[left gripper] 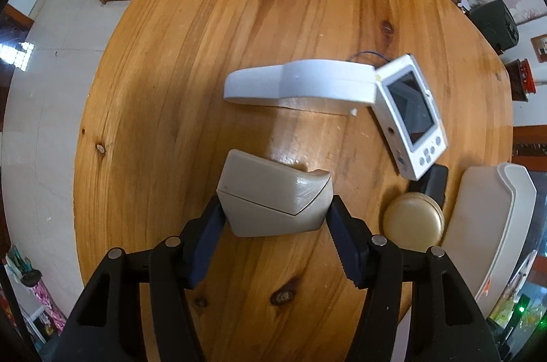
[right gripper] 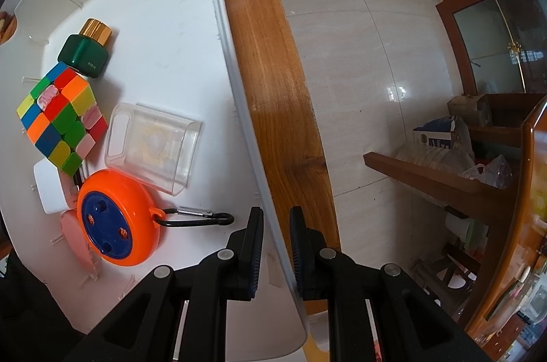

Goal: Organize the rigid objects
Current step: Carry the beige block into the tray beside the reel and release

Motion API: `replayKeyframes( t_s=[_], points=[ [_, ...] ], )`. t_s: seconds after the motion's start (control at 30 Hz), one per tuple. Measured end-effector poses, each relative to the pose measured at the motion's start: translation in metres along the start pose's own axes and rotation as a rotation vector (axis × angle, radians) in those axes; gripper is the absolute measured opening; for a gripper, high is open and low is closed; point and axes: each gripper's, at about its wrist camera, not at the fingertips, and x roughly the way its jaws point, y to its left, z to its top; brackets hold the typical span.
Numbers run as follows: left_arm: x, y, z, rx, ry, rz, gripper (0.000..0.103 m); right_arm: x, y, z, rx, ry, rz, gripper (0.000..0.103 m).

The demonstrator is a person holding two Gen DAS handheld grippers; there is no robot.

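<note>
So the left gripper [left gripper: 275,215] has its jaws clamped on a beige wedge-shaped block [left gripper: 273,201] over the wooden worktop [left gripper: 205,37]. Meanwhile the right gripper [right gripper: 276,245] pinches the white bin's rim [right gripper: 239,108], with a Rubik's cube [right gripper: 59,119] lying inside.

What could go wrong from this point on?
The left gripper holds the angular beige plastic piece only at its slanted ends, so it might slip or twist. The right gripper pinches just the thin wall of the white bin; the bin sits near the wooden table's edge and might tip or slide.
</note>
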Motion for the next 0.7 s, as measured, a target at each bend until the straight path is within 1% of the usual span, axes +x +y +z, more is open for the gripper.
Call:
replayKeyframes(
  t_s=[0.37, 0.7],
  points=[
    [-0.024, -0.023, -0.026, 0.040, -0.030, -0.014, 0.064, -0.005, 0.002, -0.004, -0.018, -0.026, 0.012, 0.016],
    [-0.047, -0.065, -0.058, 0.119, -0.059, -0.017, 0.064, -0.010, 0.002, -0.010, -0.051, -0.056, 0.051, 0.016]
  ],
)
